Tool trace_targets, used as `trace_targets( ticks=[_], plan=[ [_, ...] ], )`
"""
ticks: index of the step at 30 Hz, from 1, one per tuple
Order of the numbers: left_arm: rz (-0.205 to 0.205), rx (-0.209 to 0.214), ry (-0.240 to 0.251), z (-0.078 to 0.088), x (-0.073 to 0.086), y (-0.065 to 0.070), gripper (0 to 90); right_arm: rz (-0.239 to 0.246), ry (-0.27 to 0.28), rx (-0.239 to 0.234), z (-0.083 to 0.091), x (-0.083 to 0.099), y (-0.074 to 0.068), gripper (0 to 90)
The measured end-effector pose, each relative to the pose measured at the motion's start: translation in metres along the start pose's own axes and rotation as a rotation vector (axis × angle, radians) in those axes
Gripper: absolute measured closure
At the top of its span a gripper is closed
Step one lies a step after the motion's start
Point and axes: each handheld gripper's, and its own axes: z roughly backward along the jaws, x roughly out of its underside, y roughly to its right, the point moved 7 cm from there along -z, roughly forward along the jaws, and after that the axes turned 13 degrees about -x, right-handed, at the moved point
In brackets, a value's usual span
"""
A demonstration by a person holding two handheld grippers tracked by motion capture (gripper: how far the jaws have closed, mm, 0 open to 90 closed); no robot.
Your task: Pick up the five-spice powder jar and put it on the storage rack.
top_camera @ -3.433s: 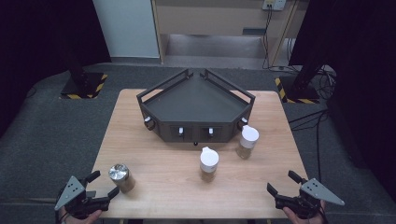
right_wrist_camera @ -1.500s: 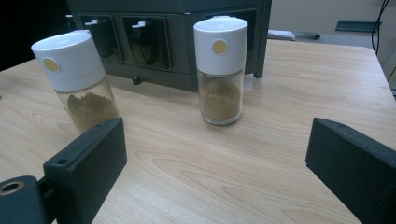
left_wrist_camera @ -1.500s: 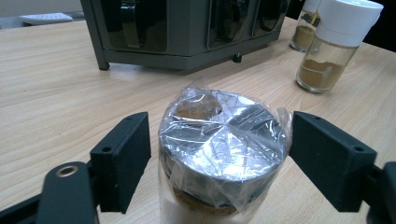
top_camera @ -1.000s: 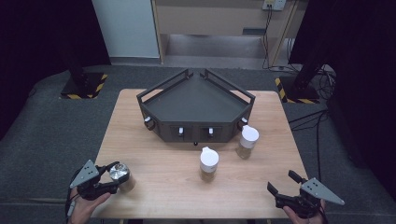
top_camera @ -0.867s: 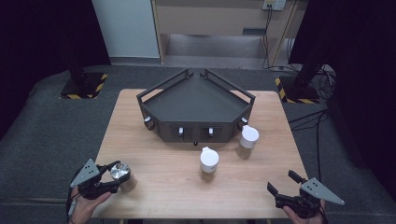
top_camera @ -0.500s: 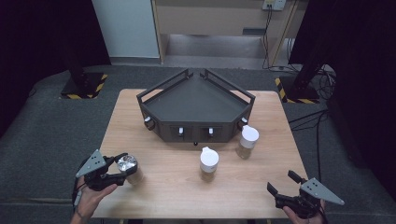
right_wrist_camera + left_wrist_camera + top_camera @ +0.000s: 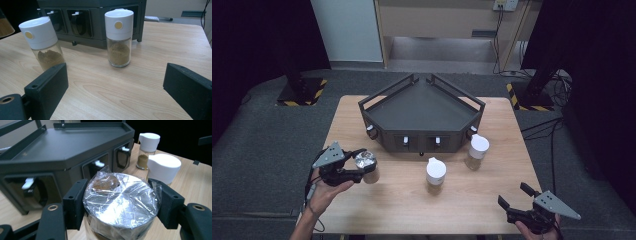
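A squat jar (image 7: 120, 205) with crinkled clear film over its shiny top hangs above the table's left side, lifted clear of the wood. My left gripper (image 7: 362, 167) is shut on it, one pad on each side of its lid. A dark grey angular rack (image 7: 422, 107) with small front compartments stands at the table's far middle, just beyond the jar. Two white-capped spice jars hold brown powder, one (image 7: 435, 175) mid-table and one (image 7: 477, 151) nearer the rack's right corner. At the near right corner my right gripper (image 7: 513, 195) stands open with nothing in it, facing both jars (image 7: 43, 42) (image 7: 119, 37).
The wooden table (image 7: 412, 210) sits on dark grey floor. Black stands with yellow-striped bases (image 7: 302, 92) flank the far corners. Bare wood lies between the mid-table spice jar and the table's front edge.
The left gripper closed on the film-topped jar earlier and has since lifted it, carrying it up and toward the rack. The right gripper has stayed put.
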Motion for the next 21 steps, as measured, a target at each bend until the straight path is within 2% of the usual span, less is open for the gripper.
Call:
trace_targets(
  ticks=[7, 12, 13, 14, 19, 20, 21],
  plan=[
    [-0.016, 0.006, 0.006, -0.015, -0.029, -0.001, 33.7, -0.005, 0.002, 0.0, 0.0, 0.0, 0.001, 5.2],
    [-0.02, 0.004, 0.023, -0.026, -0.058, -0.006, 33.7, -0.012, 0.007, 0.001, 0.0, 0.001, 0.001, 3.9],
    [-0.02, 0.004, 0.023, -0.026, -0.058, -0.006, 33.7, -0.012, 0.007, 0.001, 0.0, 0.001, 0.001, 3.9],
    [-0.023, 0.003, 0.03, -0.03, -0.066, -0.007, 33.7, -0.014, 0.006, -0.001, 0.0, 0.001, 0.001, 3.7],
    [-0.015, -0.003, 0.034, -0.04, -0.081, -0.012, 33.8, -0.018, 0.008, -0.004, 0.0, 0.001, 0.002, 2.9],
    [-0.018, -0.01, 0.036, -0.043, -0.089, -0.014, 33.7, -0.019, 0.008, -0.005, 0.0, 0.001, 0.002, 2.3],
    [-0.018, -0.01, 0.036, -0.043, -0.089, -0.014, 33.8, -0.02, 0.008, -0.005, 0.0, 0.001, 0.002, 1.9]
  ],
)
